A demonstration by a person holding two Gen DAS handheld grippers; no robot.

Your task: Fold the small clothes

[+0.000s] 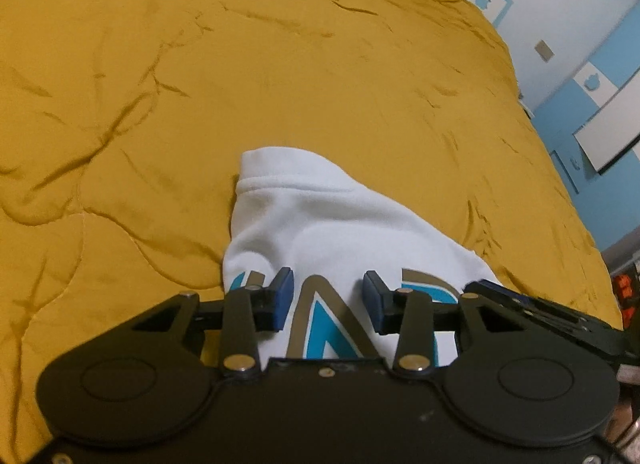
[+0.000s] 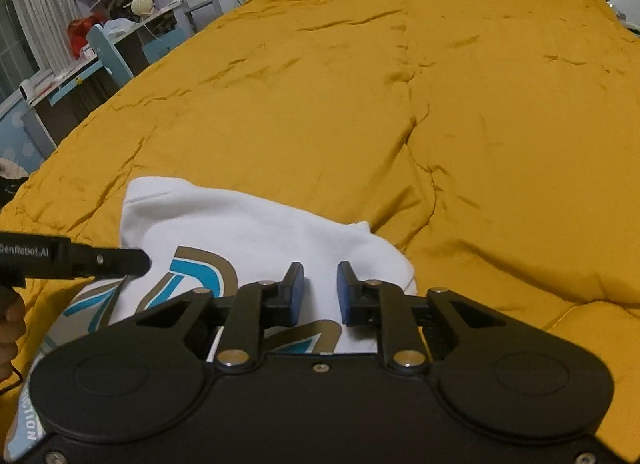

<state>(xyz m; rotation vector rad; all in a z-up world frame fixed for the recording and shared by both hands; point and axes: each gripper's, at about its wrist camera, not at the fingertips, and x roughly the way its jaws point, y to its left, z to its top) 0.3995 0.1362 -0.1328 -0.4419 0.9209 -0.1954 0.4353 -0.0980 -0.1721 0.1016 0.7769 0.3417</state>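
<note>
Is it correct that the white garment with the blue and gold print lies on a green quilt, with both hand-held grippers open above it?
Not quite: the quilt is mustard yellow, as both wrist views show. The white garment and both open hand-held grippers, left and right, are as stated.

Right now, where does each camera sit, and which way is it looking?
Left wrist: rides the left hand-held gripper, facing along open fingers over the white printed garment on the mustard-yellow quilt.
Right wrist: rides the right hand-held gripper, also open; the person's hand shows at left.
Shared: garment, quilt, and each other's gripper.
</note>
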